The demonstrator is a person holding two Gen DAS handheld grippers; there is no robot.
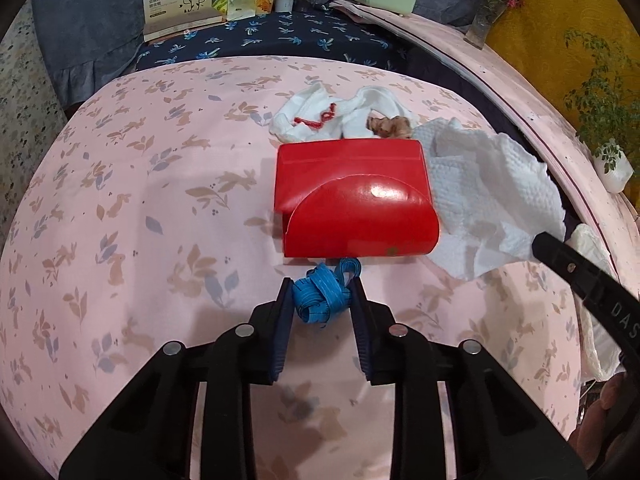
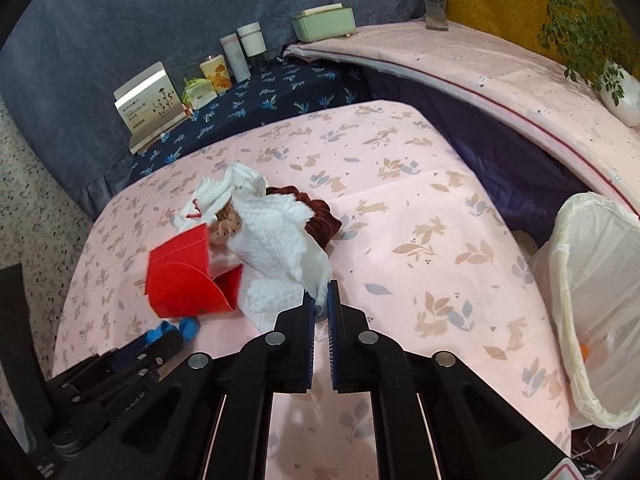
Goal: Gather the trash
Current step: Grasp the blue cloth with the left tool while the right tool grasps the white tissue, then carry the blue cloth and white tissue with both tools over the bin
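Glossy red card box [image 1: 354, 200], dimpled white paper towel [image 1: 488, 196], matt printed cotton tablecloth [image 1: 140, 200].

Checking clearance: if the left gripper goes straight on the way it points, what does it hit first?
Likely the red box. The left gripper, shut on the blue ribbon, points at the box's near edge just beyond it; depth is unclear, so it might meet the pink tablecloth first.
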